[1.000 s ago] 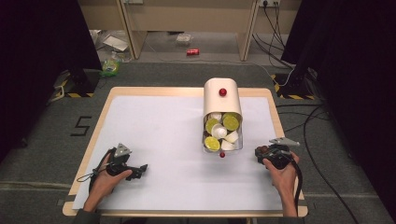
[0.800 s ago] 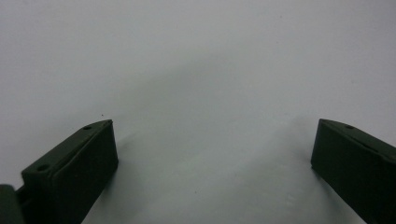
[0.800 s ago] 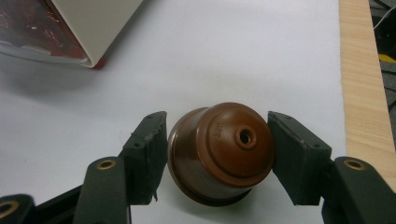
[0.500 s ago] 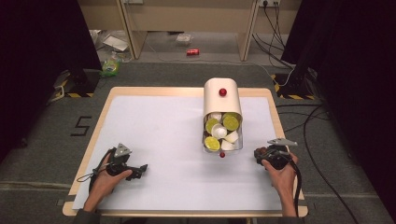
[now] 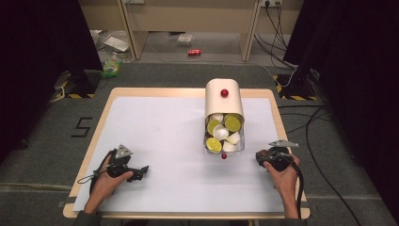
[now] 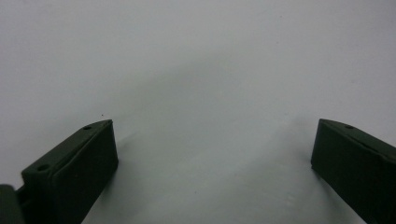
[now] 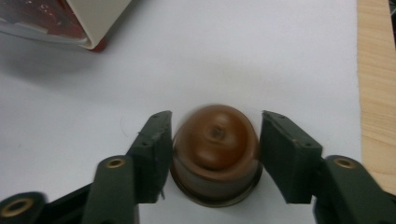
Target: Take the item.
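A brown dome-shaped capsule (image 7: 215, 149) sits between the jaws of my right gripper (image 7: 215, 140), and both pads press on its sides. In the high view that right gripper (image 5: 259, 157) rests on the white mat near the right edge, just right of the cream container (image 5: 224, 101). The container lies on its side with a red knob on top; its clear end holds several lime-green and white capsules (image 5: 221, 134). My left gripper (image 5: 141, 172) lies at the front left; its jaws (image 6: 212, 154) stand wide apart over bare white mat with nothing between them.
The container's corner (image 7: 70, 23) lies a short way ahead of the right jaws. The wooden table edge (image 7: 378, 93) runs close on the right. Cables (image 5: 324, 117) trail on the floor beyond the table's right side. A red can (image 5: 194, 52) lies on the floor behind.
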`<act>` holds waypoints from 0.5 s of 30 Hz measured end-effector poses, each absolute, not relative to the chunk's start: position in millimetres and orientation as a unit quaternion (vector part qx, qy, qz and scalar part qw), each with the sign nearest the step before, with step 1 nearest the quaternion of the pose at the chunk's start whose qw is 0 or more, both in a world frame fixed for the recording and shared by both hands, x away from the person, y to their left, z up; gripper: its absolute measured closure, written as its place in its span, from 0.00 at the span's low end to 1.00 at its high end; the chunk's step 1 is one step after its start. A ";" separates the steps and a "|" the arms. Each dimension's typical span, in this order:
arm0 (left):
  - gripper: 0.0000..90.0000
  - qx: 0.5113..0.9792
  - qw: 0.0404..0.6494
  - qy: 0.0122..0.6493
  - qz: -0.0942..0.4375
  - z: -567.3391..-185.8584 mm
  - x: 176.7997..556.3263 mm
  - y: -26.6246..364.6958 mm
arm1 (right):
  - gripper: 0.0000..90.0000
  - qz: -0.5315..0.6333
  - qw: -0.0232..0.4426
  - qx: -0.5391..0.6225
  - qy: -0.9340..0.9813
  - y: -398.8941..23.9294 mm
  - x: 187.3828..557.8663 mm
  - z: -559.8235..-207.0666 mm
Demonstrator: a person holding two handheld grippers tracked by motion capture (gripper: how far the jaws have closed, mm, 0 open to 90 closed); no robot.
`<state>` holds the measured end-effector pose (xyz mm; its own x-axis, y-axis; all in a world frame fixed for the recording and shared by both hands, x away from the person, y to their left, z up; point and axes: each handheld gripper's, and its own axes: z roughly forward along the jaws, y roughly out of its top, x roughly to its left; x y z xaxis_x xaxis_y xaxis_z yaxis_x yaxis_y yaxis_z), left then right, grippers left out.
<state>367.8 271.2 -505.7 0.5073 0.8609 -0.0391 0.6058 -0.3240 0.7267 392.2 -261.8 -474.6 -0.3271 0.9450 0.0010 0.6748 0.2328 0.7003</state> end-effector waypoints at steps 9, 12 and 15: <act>0.00 0.793 0.352 0.462 0.181 -505.7 367.8 271.3 | 0.44 0.330 0.224 0.537 0.743 -261.8 390.2 -468.5; 0.00 0.793 0.353 0.462 0.181 -505.7 367.8 271.3 | 0.42 0.342 0.229 0.533 0.739 -262.8 389.4 -464.5; 0.00 0.793 0.352 0.462 0.181 -505.7 367.8 271.3 | 0.41 0.352 0.235 0.529 0.735 -263.3 388.2 -459.8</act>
<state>367.8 271.3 -505.7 0.5076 0.8607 -0.0387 0.6057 -0.3246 0.7264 388.2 -263.3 -459.8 -0.3290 0.9440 0.0271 0.6130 0.1916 0.7665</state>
